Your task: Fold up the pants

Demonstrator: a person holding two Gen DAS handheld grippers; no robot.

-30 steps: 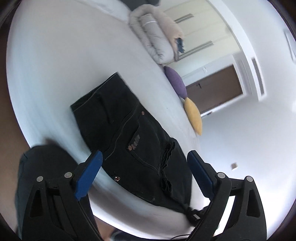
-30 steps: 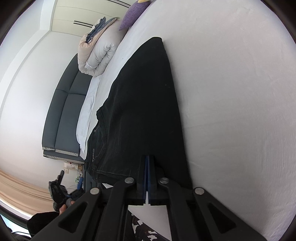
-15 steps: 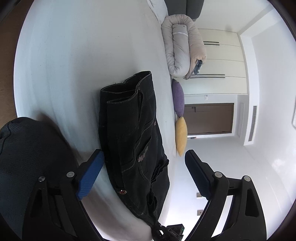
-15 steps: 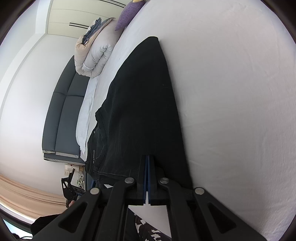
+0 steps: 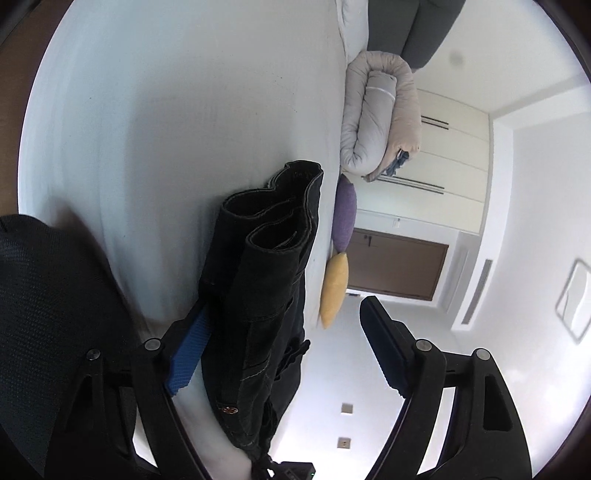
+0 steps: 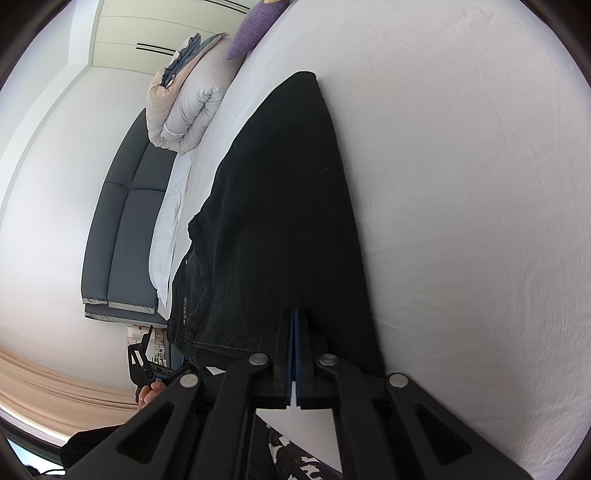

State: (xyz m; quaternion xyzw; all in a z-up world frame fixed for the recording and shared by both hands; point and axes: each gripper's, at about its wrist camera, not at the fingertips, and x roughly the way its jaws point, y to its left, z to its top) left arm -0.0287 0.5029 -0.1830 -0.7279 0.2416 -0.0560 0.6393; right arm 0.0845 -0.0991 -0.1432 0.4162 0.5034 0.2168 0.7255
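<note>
Where the black jeans (image 6: 280, 221) lie stretched across the white bed sheet (image 6: 461, 184), their near edge sits right at the tips of the right gripper (image 6: 295, 325), whose blue pads are pressed together on the denim. From that pinch the fabric runs away along the mattress, narrowing to a dark end near the purple pillow (image 6: 255, 26), with the waistband and stitched pocket bunched off to the left side of the view.

In the left wrist view the same jeans (image 5: 258, 295) show as a folded stack seen edge-on, the layers curling open at the far end. They pass between the spread fingers of the left gripper (image 5: 288, 350): the left blue pad (image 5: 188, 354) lies just beside or against the denim, while the right finger stands well apart from it, over bare background. A copper rivet shows low on the fabric, close to the camera.

The left gripper is rolled sideways, so the bed reads as a near-vertical surface. Beyond the jeans lie a rolled grey and beige duvet (image 5: 376, 118), the purple pillow, a yellow pillow (image 5: 334, 288) and a brown door (image 5: 395, 266). In the right view a dark grey headboard (image 6: 125, 240) backs the bed.
</note>
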